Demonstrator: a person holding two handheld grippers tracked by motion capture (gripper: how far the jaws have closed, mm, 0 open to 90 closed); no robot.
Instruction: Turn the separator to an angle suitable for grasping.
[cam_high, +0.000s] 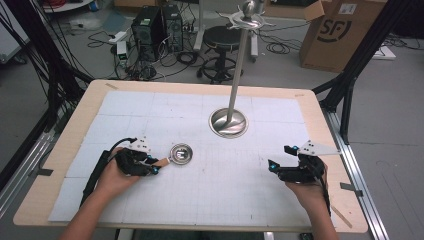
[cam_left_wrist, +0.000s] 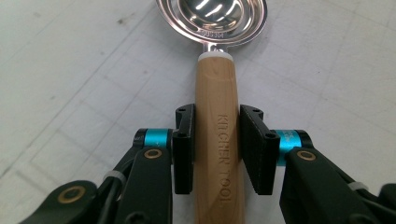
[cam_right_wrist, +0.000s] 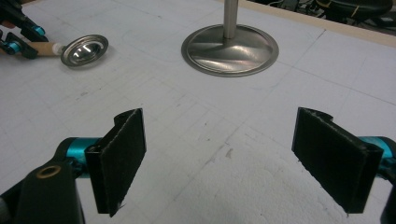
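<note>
Left tool (cam_left_wrist: 215, 149) pinches the strainer spoon (cam_left_wrist: 218, 140) by its wooden handle, bowl low over the counter (cam_high: 200, 200). Right tool (cam_right_wrist: 233, 163) spread, idle. We should keep the handle level, probably heading for the stand (cam_high: 228, 122).

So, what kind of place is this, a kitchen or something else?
Probably a lab or workshop, not a kitchen: computer towers and loose cables lie on the floor behind the table, beside a cardboard box.
</note>
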